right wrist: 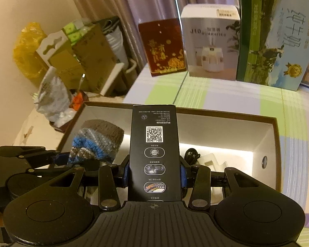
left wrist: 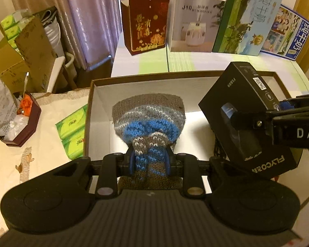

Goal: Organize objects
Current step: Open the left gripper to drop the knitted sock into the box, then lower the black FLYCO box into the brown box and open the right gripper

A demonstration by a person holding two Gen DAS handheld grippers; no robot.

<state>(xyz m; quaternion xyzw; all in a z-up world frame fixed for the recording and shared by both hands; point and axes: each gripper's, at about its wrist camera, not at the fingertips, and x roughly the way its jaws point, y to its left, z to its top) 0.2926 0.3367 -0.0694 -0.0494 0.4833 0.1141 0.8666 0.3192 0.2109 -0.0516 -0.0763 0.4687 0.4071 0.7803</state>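
knit hat (left wrist: 148, 121) hangs over the open brown storage box (left wrist: 92, 94), bunched end pinched tight in the left gripper (left wrist: 149, 160). black flyco carton (right wrist: 154, 154), qr code up, sits clamped in the right gripper (right wrist: 154, 175) above the same box. behind it a white box (right wrist: 211, 41) reads "j10 humidifier".

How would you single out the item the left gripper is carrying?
Find the big brown-rimmed open box with white walls on the table. Over its left half, the left gripper is shut on a knitted hat. It is soft and striped brown, grey and blue, unlike the rigid black carton beside it.
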